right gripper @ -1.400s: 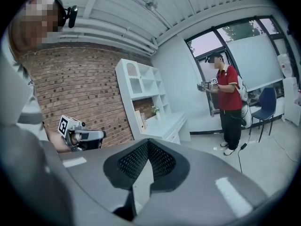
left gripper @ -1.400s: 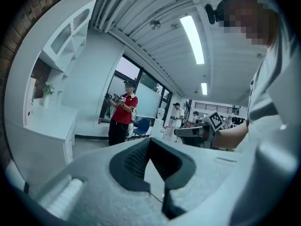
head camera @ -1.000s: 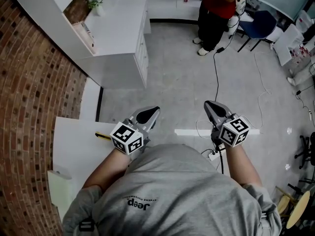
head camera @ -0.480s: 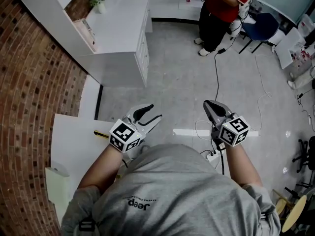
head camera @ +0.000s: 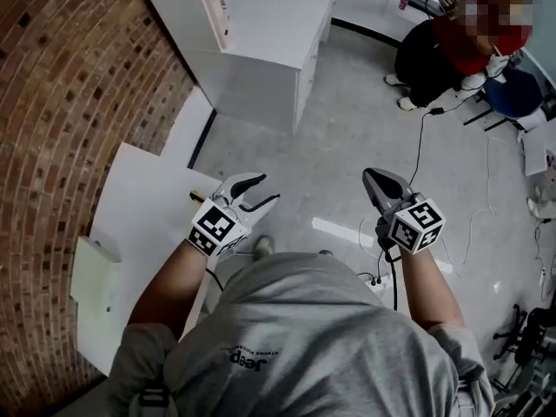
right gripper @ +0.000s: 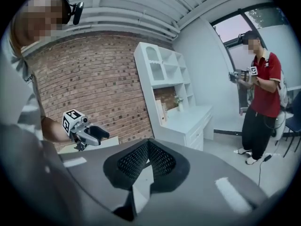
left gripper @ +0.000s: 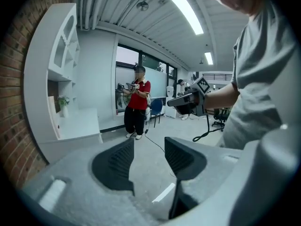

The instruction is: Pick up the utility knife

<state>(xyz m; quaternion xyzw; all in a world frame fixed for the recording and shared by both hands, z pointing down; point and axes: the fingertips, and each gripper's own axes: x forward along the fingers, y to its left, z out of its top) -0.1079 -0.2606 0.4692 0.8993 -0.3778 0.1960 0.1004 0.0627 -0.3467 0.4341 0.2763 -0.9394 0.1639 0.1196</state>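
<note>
The utility knife shows only as a small yellow end on the white table, right beside my left gripper's body. My left gripper hangs over the table's right edge, open, with nothing between its fingers. In the left gripper view my left gripper has only floor between its jaws. My right gripper is shut and empty over the grey floor, well to the right of the table. In the right gripper view my right gripper has its pads touching, and the left gripper appears against the brick wall.
A brick wall runs along the left behind the table. A white desk with shelves stands at the back. A person in a red top stands far right. A cable and a white strip lie on the floor. A pale box sits on the table.
My left gripper's jaws have gone from shut to open. Both grippers and the view have swung left towards the table, and the knife is now mostly hidden beside the left gripper.
</note>
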